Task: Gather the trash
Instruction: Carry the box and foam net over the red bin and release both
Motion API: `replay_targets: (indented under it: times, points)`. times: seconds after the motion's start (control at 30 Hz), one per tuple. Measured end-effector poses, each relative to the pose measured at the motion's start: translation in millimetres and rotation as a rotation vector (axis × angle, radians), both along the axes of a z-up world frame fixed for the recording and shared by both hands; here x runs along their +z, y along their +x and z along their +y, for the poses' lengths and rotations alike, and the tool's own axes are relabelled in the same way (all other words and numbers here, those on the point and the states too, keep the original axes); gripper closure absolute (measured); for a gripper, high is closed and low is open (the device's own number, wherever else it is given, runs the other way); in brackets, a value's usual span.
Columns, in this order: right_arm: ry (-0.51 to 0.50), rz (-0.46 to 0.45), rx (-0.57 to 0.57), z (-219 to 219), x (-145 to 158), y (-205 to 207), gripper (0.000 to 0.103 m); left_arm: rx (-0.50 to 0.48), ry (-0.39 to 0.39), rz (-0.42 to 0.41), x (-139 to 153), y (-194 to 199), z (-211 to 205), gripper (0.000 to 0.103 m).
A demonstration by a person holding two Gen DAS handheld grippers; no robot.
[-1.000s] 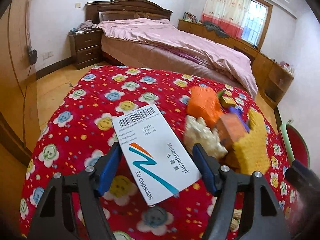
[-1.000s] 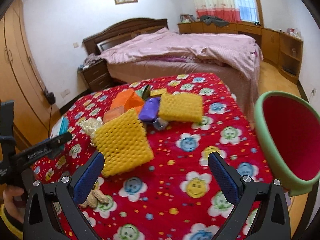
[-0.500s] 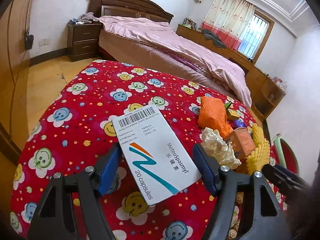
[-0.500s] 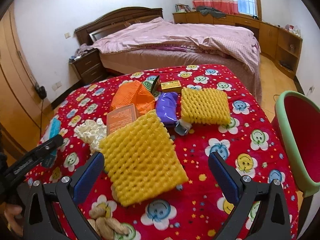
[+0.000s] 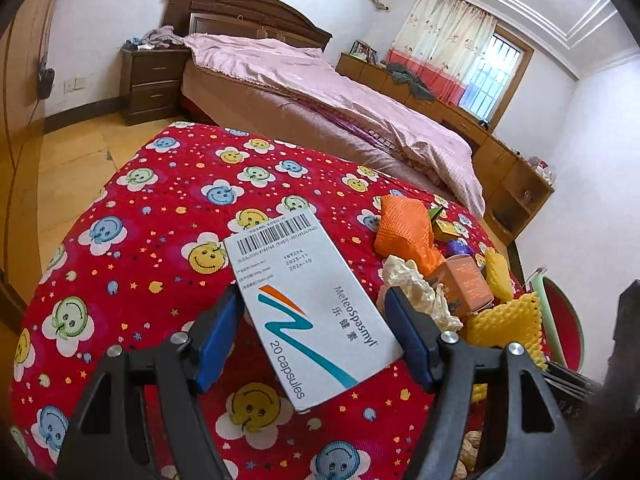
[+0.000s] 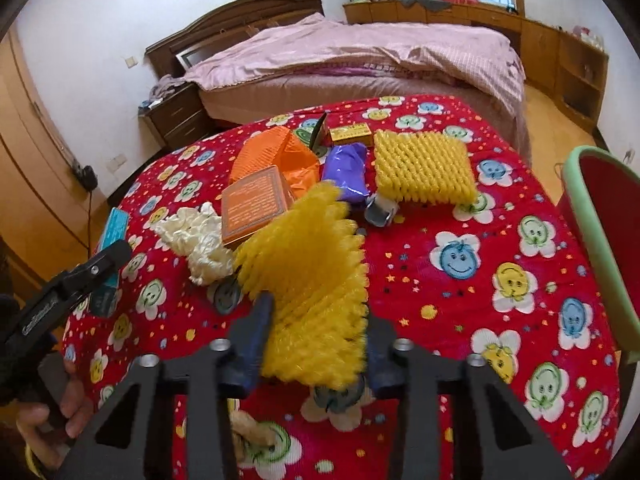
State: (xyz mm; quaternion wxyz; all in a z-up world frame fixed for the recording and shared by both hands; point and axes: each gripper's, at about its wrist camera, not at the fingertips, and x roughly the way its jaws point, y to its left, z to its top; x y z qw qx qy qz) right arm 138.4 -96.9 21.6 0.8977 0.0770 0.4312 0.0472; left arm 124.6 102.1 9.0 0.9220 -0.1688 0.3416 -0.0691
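My left gripper (image 5: 310,305) is shut on a white medicine box (image 5: 296,276) with a barcode, held over the red smiley tablecloth (image 5: 160,208). The jaws of my right gripper (image 6: 316,320) are closing on a yellow foam net (image 6: 308,248); the pads press its sides and it bulges up, crumpled. More trash lies beyond it: a second yellow foam net (image 6: 424,168), an orange foam net (image 6: 276,152), an orange carton (image 6: 256,200), a purple wrapper (image 6: 346,172), crumpled white paper (image 6: 200,236) and a small yellow box (image 6: 348,133).
A red bin with a green rim (image 6: 600,216) stands off the table's right edge. Peanut shells (image 6: 248,428) lie near the front edge. A bed (image 5: 320,92) and nightstand (image 5: 152,84) are behind the table. A hand (image 6: 60,412) holds the left tool at lower left.
The right gripper's jaws went from wide open to pressed on the near yellow foam net, which crumpled upward. The left gripper kept the medicine box and shifted slightly.
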Motion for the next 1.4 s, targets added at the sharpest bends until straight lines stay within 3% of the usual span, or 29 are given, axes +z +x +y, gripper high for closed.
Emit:
replay_targets:
  times: [0.07,0.23,0.77,1.4]
  points:
    - [-0.014,-0.019,0.007,1.2,3.9,-7.1,0.082,0.009,0.007,-0.01,3.2,-3.1,0.0,0.03]
    - [0.008,-0.052,0.0,-4.7,15.1,-24.2,0.091,0.019,0.014,-0.027,15.9,-14.0,-1.6,0.03]
    - [0.08,-0.192,-0.097,-54.3,63.9,-79.6,0.091,-0.075,0.077,-0.106,73.0,-53.0,-47.9,0.03]
    - [0.061,-0.322,-0.268,-147.9,92.3,-125.1,0.091,-0.268,0.106,-0.13,109.7,-62.3,-155.0,0.03]
